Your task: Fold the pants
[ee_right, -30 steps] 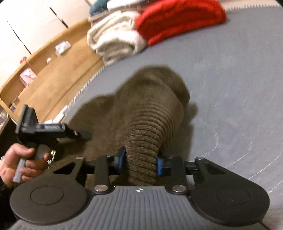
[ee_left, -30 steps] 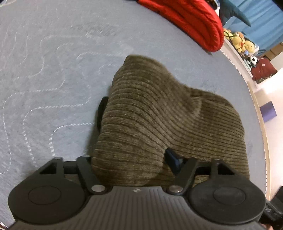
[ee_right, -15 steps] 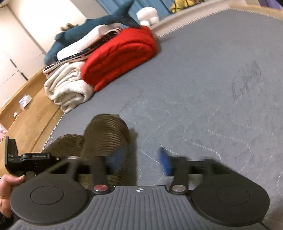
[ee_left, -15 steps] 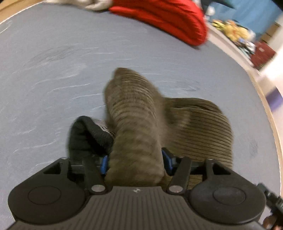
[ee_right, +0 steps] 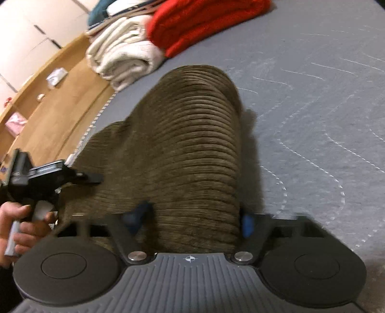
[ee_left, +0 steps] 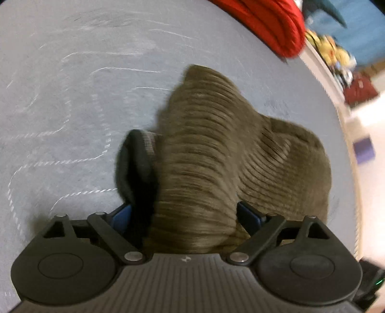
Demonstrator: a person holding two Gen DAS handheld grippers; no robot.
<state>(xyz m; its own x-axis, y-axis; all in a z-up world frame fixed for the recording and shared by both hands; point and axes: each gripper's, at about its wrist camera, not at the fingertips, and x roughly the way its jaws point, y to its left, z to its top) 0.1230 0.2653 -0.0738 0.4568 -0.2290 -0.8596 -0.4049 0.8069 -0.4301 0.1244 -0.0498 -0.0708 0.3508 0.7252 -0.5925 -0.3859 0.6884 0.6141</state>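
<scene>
The brown corduroy pants (ee_left: 216, 149) lie bunched on the grey quilted bed (ee_left: 60, 96). My left gripper (ee_left: 185, 216) has its jaws wide apart with a thick fold of the pants and a dark lining (ee_left: 137, 168) between them. In the right wrist view the pants (ee_right: 192, 149) rise as a rounded fold. My right gripper (ee_right: 192, 219) also has its jaws wide apart around this fold. The left gripper (ee_right: 48, 175), held by a hand, shows at the left of the right wrist view.
A red blanket (ee_right: 204, 21) and a rolled cream blanket (ee_right: 122, 55) lie at the far side of the bed. A wooden bed frame ledge (ee_right: 48, 108) runs on the left. Stuffed toys (ee_left: 334, 53) sit beyond the bed edge.
Both grippers' jaws have opened wider around the pants fold. The right gripper has swung back over the pants; the views tilted.
</scene>
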